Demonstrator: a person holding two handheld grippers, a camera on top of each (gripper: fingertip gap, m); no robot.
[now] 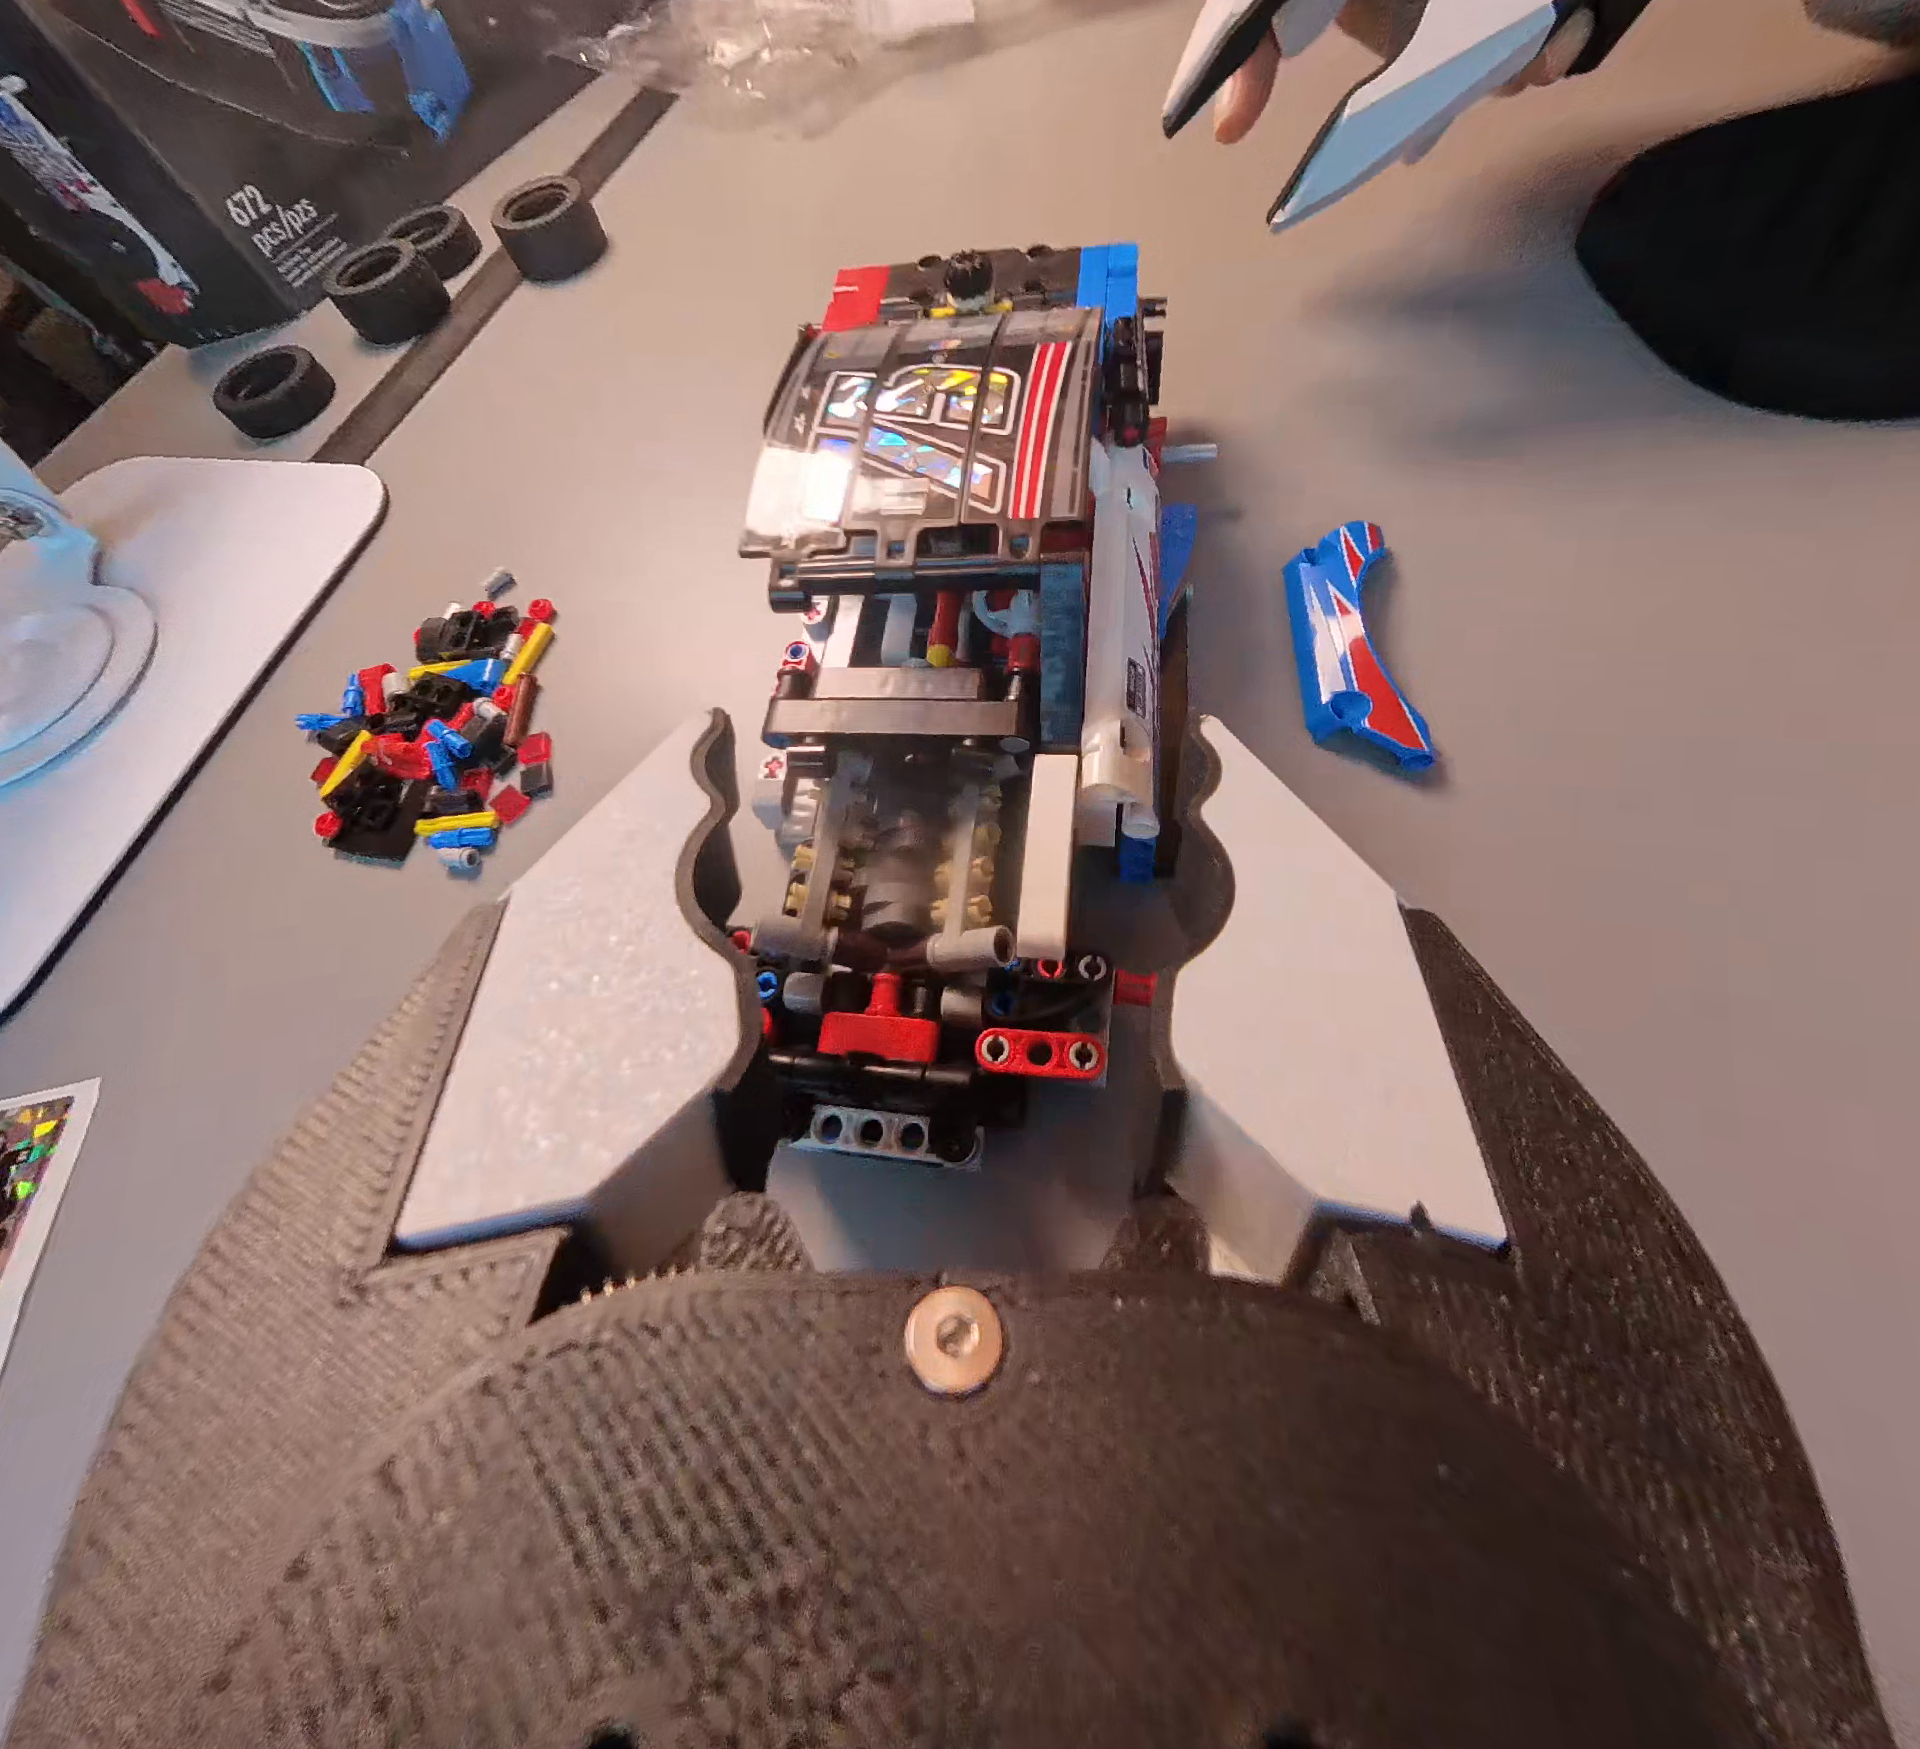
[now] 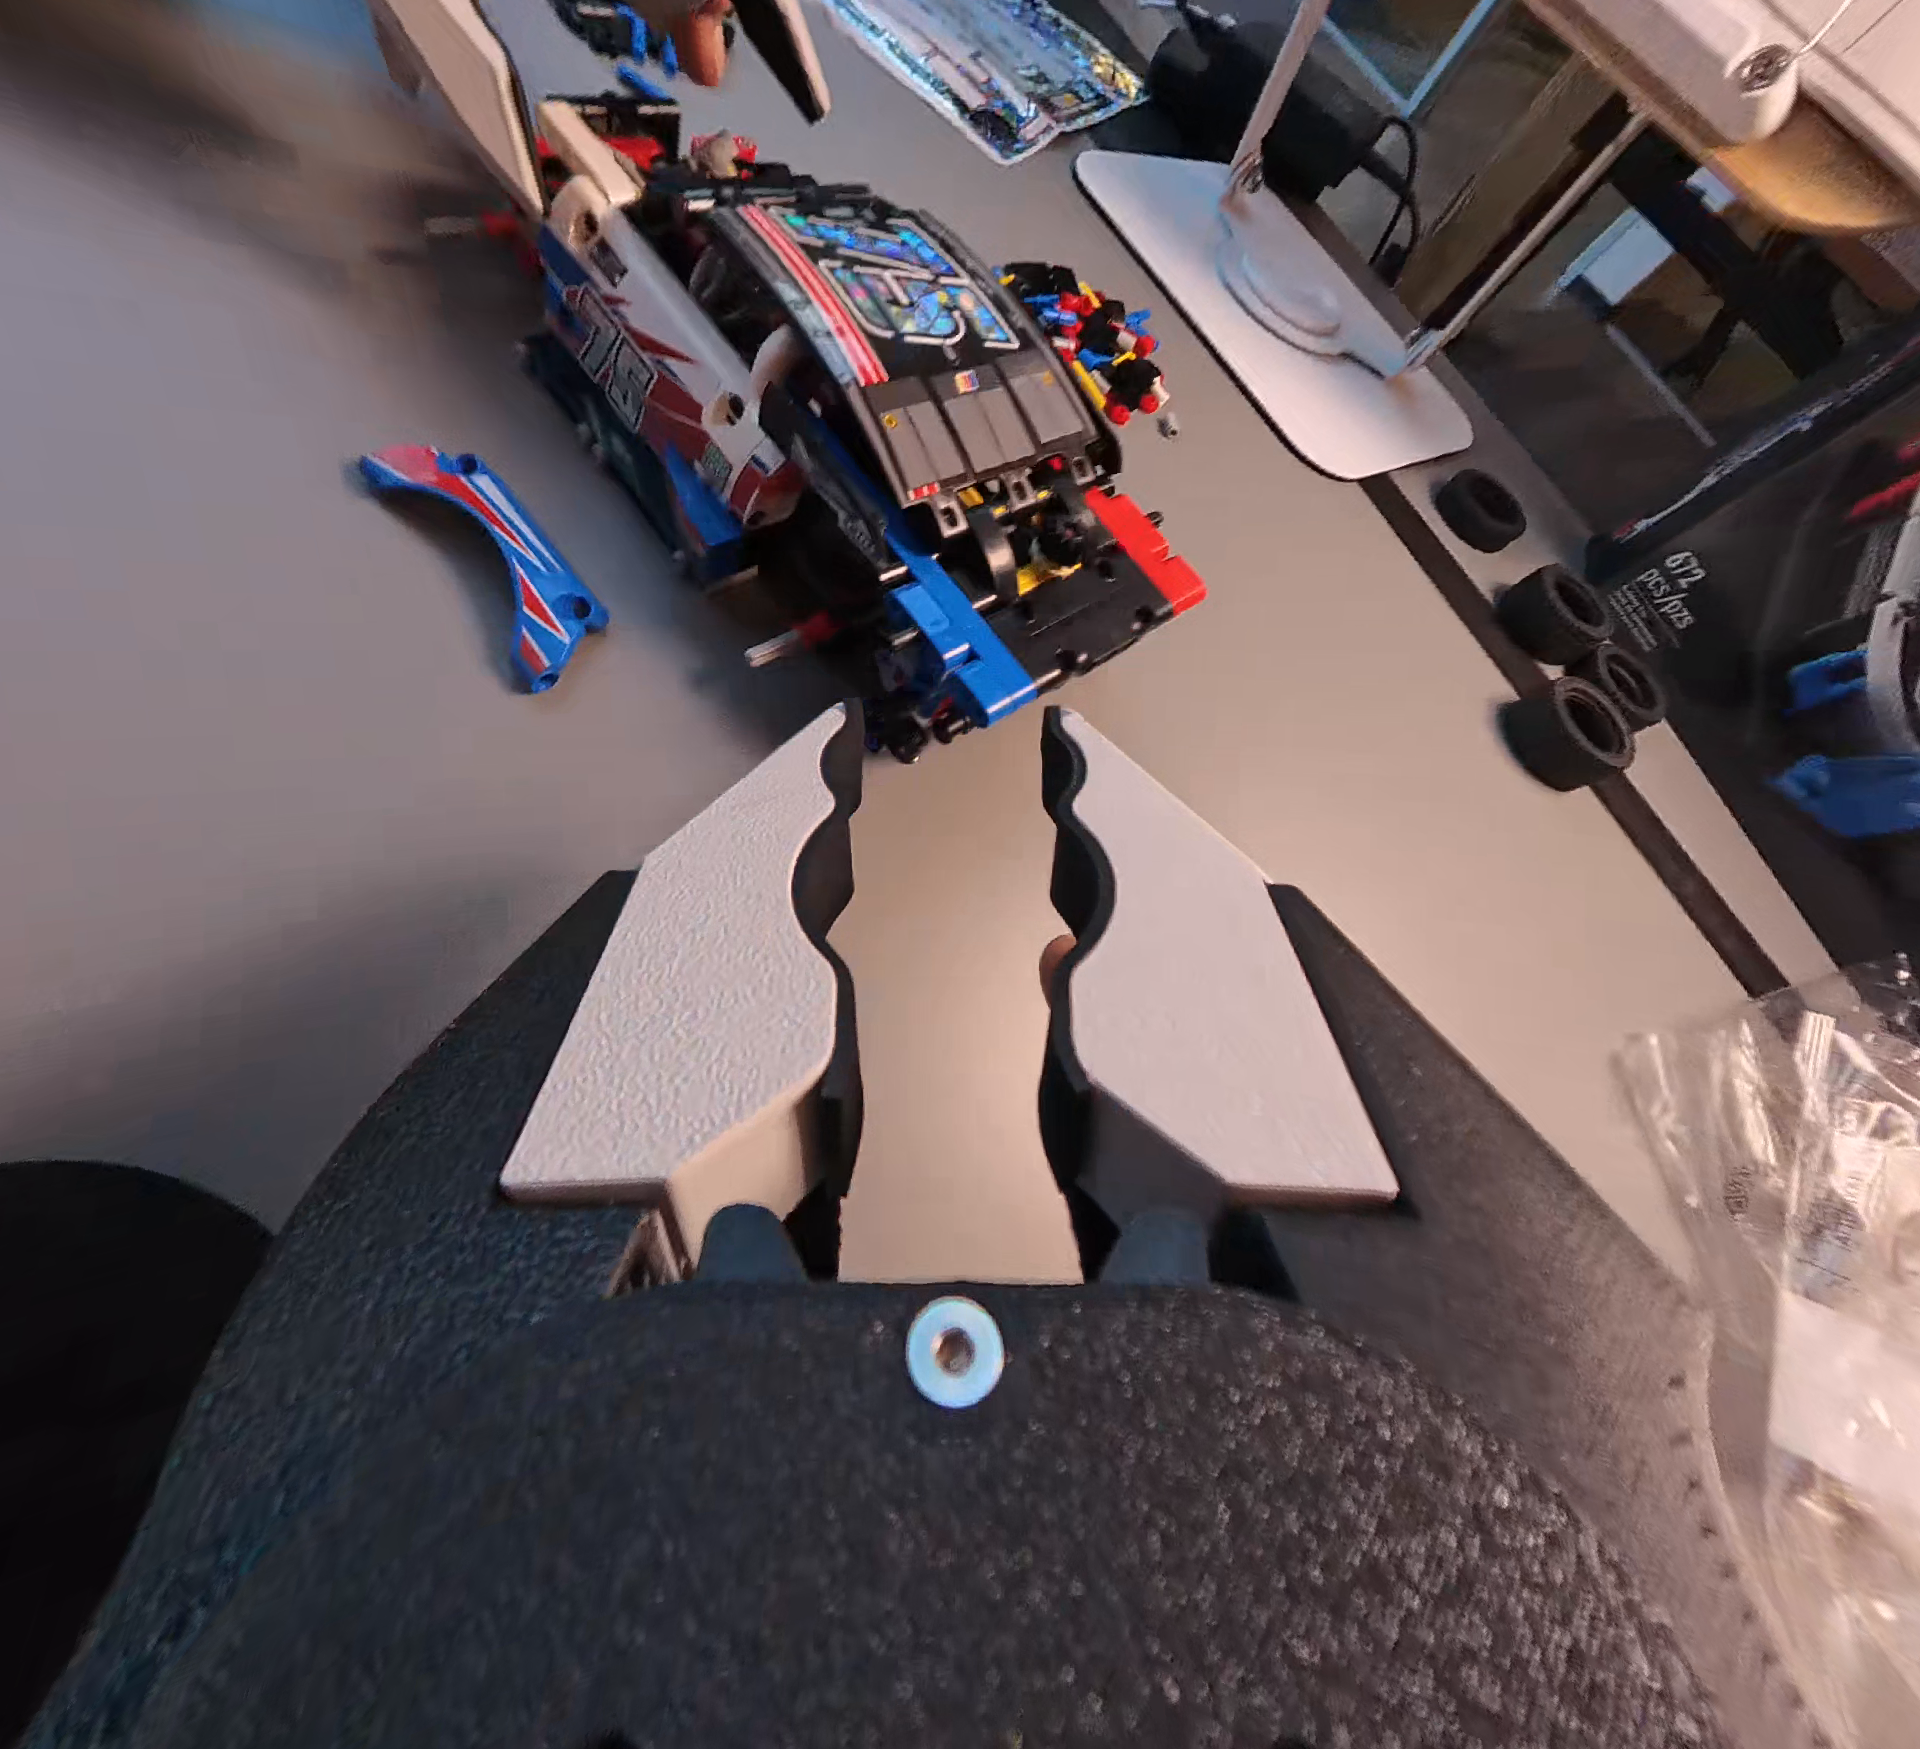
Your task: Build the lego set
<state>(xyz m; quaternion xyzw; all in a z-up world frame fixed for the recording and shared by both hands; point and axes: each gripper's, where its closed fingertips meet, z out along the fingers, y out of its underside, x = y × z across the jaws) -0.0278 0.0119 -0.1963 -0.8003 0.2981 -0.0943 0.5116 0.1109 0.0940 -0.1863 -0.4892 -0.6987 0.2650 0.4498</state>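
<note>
Left gripper (image 1: 956, 743), jaws spread, straddles the car chassis (image 1: 935, 868); right gripper (image 2: 951, 723), parted and empty, should fetch the blue fender panel (image 2: 488, 546).

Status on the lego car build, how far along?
Done: the car body has its roof and one side panel on. In hand: the left gripper straddles the car's engine end, open; the right gripper is open and empty. Left: four tyres, the blue arch panel and the small-parts pile lie loose.
</note>
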